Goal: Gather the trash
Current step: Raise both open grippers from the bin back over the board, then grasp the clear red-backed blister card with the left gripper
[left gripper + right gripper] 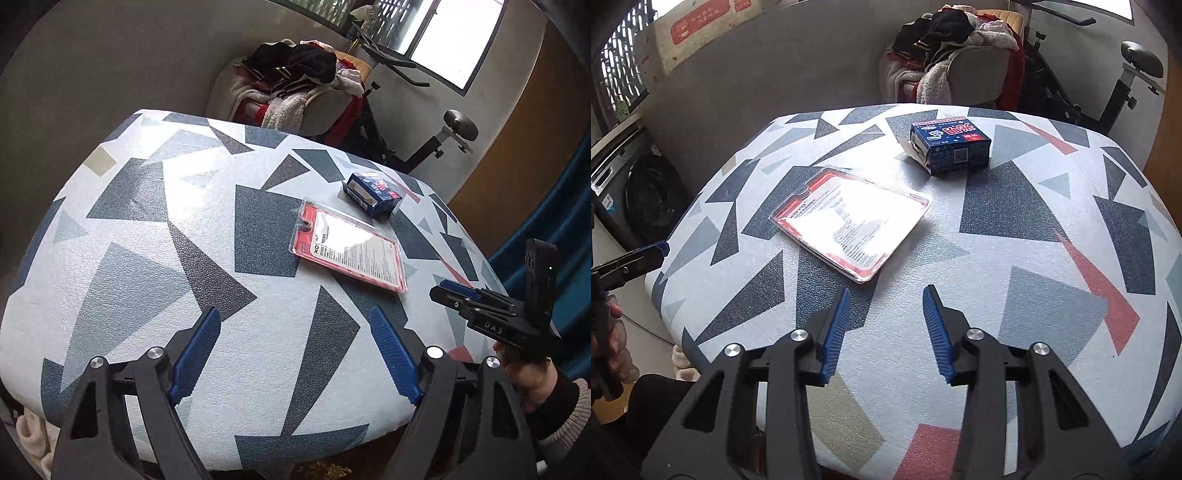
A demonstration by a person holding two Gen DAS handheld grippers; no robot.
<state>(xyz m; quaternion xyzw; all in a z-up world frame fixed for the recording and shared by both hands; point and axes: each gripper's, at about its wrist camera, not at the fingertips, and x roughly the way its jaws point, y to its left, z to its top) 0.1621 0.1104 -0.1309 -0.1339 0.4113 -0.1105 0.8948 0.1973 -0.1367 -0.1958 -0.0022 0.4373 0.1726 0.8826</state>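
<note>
Above the patterned bench (1015, 266), where a red blister pack (849, 221) and blue carton (951, 146) lie, the left gripper (295, 350) is held wide and empty, the right gripper (884, 332) narrower, also empty.

The desk (1015, 258) carries a cover of grey, navy and red geometric shapes. Behind it: plain grey wall (110, 66), a chair heaped with clothes (960, 55), an exercise bike (436, 147). Daylight enters through a window (450, 44). A washing machine (639, 192) stands at left.
</note>
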